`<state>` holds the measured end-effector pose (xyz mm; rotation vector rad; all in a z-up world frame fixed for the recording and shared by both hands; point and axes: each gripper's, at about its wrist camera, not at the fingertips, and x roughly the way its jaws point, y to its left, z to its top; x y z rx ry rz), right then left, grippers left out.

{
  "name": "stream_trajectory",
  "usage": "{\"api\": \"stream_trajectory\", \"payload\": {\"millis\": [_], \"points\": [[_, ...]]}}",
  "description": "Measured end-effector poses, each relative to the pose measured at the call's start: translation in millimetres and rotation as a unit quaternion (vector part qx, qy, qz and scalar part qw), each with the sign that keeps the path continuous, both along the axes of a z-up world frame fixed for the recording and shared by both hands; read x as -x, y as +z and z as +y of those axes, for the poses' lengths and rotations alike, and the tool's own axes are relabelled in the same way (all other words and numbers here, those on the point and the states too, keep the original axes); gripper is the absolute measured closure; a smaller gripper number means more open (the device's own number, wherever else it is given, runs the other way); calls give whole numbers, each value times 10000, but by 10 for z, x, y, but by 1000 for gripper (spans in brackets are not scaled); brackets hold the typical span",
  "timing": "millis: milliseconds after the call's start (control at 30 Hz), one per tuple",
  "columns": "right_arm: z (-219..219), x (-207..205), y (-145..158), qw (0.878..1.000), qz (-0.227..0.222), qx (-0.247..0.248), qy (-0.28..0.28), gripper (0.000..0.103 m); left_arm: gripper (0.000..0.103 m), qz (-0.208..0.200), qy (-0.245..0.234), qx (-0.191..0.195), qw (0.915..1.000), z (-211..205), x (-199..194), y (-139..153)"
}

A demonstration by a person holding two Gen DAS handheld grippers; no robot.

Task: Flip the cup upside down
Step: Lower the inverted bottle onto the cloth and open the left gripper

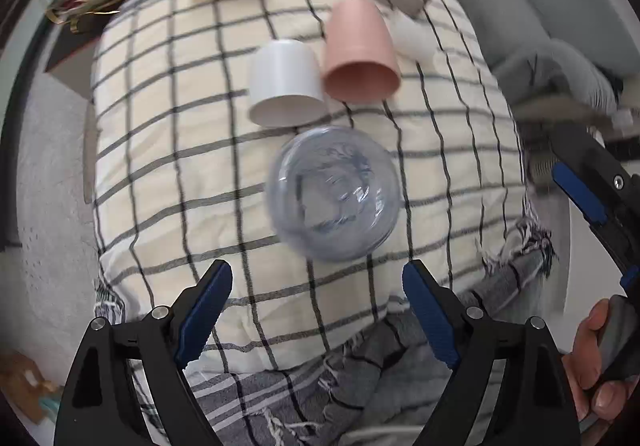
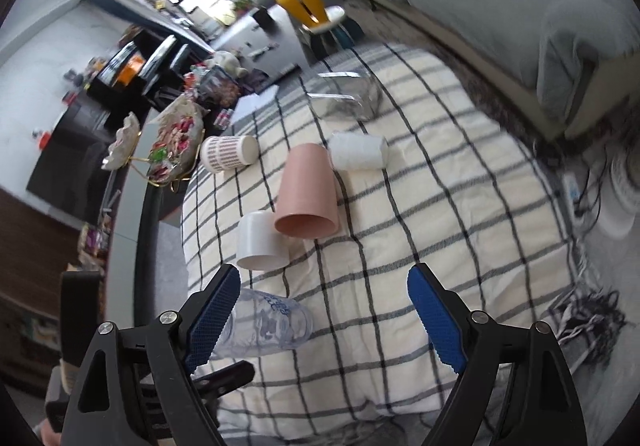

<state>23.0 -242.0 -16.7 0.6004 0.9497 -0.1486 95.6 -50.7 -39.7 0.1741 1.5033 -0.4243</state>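
A clear bluish plastic cup [image 1: 334, 193] lies on its side on the checked cloth [image 1: 160, 173], its round end toward my left camera, blurred. My left gripper [image 1: 318, 286] is open and empty just in front of it, not touching. In the right wrist view the same cup [image 2: 268, 324] lies beside my right gripper's left finger [image 2: 212, 320]. My right gripper [image 2: 324, 298] is open and empty. A white cup [image 1: 286, 83] and a pink cup [image 1: 360, 51] stand upside down behind the clear cup; they also show in the right wrist view [image 2: 260, 242] [image 2: 306, 193].
A striped white cup [image 2: 228, 153] and a ribbed white cup [image 2: 358, 151] lie on their sides farther back. A clear box [image 2: 348, 93] sits beyond them. A snack stand [image 2: 168, 145] is at the table's left edge, a grey sofa [image 2: 520, 5] to the right.
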Motion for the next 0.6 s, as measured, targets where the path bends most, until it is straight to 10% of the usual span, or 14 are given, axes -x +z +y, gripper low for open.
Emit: {"api": "stream_trajectory", "payload": {"millis": [267, 600], "points": [[331, 246, 194, 9936, -534, 947, 312, 15, 15, -1431, 720, 241, 9868, 308, 331, 222], [581, 448, 300, 9746, -1014, 1954, 401, 12, 4, -3297, 1208, 79, 9363, 530, 790, 558]]}}
